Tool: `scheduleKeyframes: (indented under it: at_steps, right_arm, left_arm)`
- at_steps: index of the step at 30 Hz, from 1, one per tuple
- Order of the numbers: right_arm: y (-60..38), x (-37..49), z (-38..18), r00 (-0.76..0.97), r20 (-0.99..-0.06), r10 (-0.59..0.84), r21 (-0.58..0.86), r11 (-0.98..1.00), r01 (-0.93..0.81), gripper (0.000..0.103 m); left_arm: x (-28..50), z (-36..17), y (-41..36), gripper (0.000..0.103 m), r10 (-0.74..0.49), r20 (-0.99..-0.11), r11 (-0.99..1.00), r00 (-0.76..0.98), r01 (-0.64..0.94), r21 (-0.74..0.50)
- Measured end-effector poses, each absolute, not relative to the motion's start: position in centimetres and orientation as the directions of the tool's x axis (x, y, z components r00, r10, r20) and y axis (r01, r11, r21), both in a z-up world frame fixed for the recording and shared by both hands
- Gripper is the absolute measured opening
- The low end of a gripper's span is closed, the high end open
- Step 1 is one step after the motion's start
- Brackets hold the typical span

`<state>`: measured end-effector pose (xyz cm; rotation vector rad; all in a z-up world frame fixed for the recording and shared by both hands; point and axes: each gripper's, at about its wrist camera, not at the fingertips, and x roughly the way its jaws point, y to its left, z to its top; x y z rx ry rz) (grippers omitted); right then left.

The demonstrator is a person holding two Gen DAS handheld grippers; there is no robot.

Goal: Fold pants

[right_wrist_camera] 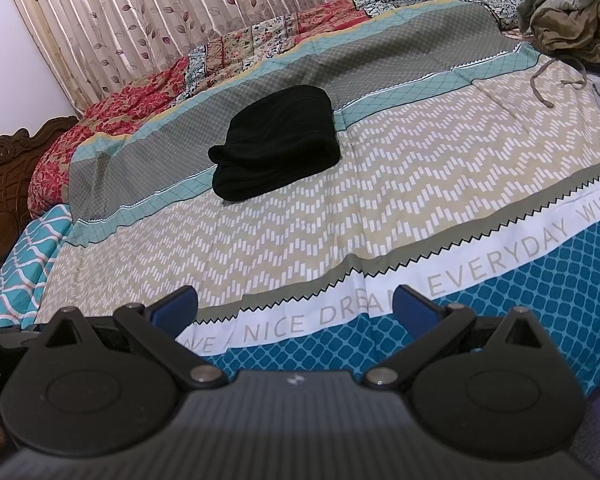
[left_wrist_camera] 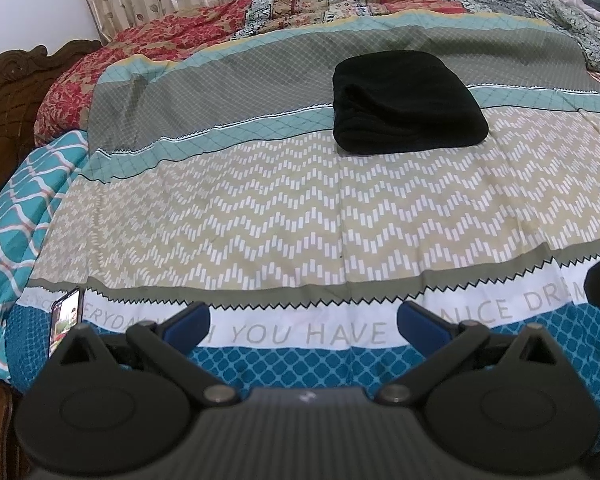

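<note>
The black pants point(left_wrist_camera: 406, 102) lie folded into a compact thick bundle on the patterned bedsheet point(left_wrist_camera: 260, 224), toward the far middle of the bed. They also show in the right wrist view point(right_wrist_camera: 276, 142). My left gripper point(left_wrist_camera: 304, 326) is open and empty, held back near the bed's front edge, well short of the pants. My right gripper point(right_wrist_camera: 296, 306) is open and empty too, also near the front edge, apart from the pants.
A phone point(left_wrist_camera: 66, 320) with a lit screen lies at the bed's front left edge. A heap of olive and grey clothes point(right_wrist_camera: 568, 20) sits at the far right. A red floral quilt point(left_wrist_camera: 148, 60), curtain and carved wooden headboard point(left_wrist_camera: 16, 84) bound the far and left sides.
</note>
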<state>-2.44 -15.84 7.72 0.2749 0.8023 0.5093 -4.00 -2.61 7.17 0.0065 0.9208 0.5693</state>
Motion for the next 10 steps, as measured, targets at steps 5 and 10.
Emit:
scheduleKeyframes:
  at_steps: [5, 10]
  right_arm:
    - [-15.77, -2.5, 7.78, 0.587, -0.611, 0.531, 0.42, 0.846, -0.328, 0.103]
    - [-15.65, -2.8, 7.96, 0.598, -0.597, 0.535, 0.417, 0.844, -0.338, 0.103]
  left_arm:
    - [-4.17, 7.37, -2.62, 0.103, 0.475, -0.735, 0.852, 0.483, -0.46, 0.248]
    - [-4.28, 7.73, -2.57, 0.103, 0.464, -0.73, 0.859, 0.502, -0.457, 0.232]
